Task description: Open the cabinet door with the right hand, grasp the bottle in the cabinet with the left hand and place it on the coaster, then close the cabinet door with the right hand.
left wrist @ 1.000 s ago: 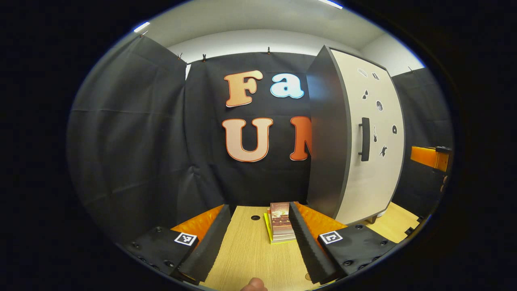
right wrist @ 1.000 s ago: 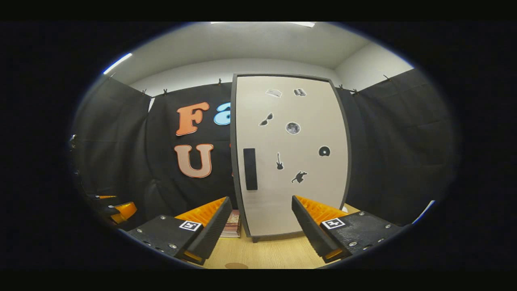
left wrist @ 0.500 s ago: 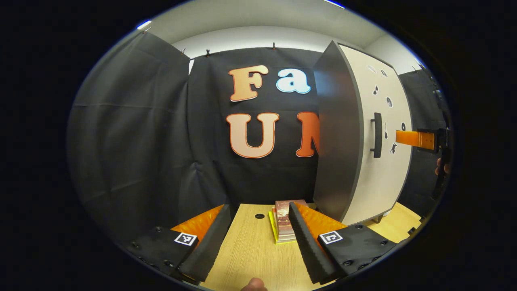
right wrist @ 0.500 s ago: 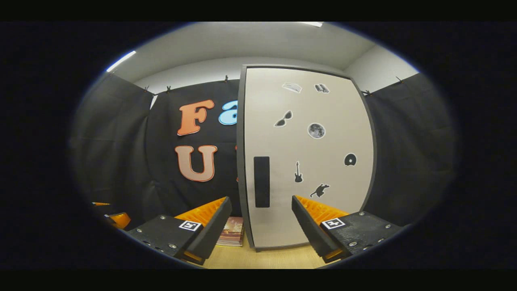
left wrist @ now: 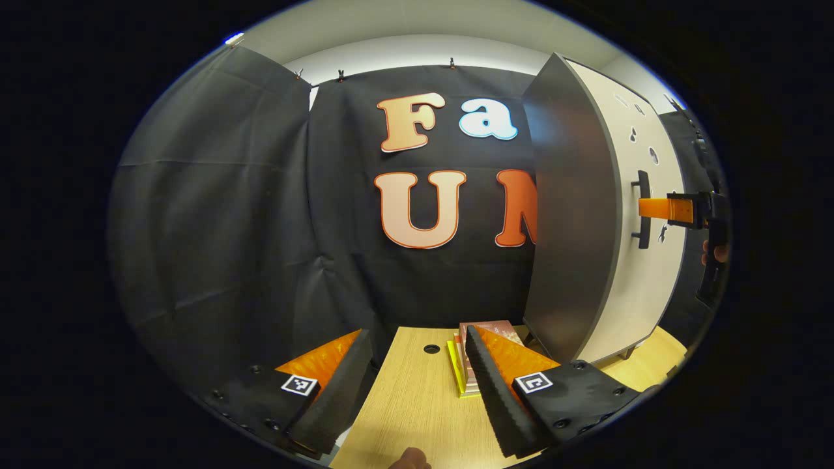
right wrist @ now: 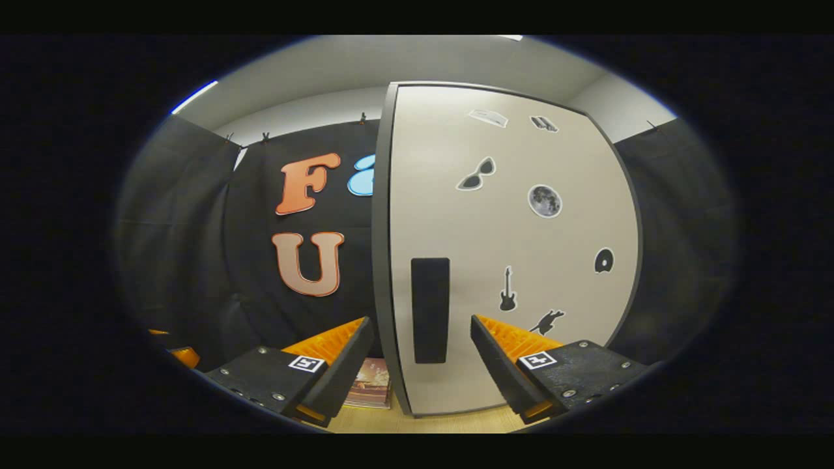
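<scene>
- Two grippers have their fingers spread wide and hold nothing.
- In the right gripper view, the right gripper [right wrist: 422, 355] points at the handle [right wrist: 430, 309] on the shut cabinet door [right wrist: 508, 247].
- In the left gripper view, the left gripper [left wrist: 417, 384] hangs over the table [left wrist: 417, 404] near some books [left wrist: 464, 365].

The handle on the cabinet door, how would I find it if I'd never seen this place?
Look for the tall cabinet standing on the wooden table, and its pale door dotted with little black stickers. Near the door's left edge, low down, is the handle. It is a plain, upright black bar, far bigger than any sticker, straight ahead between the right gripper fingers.
</scene>
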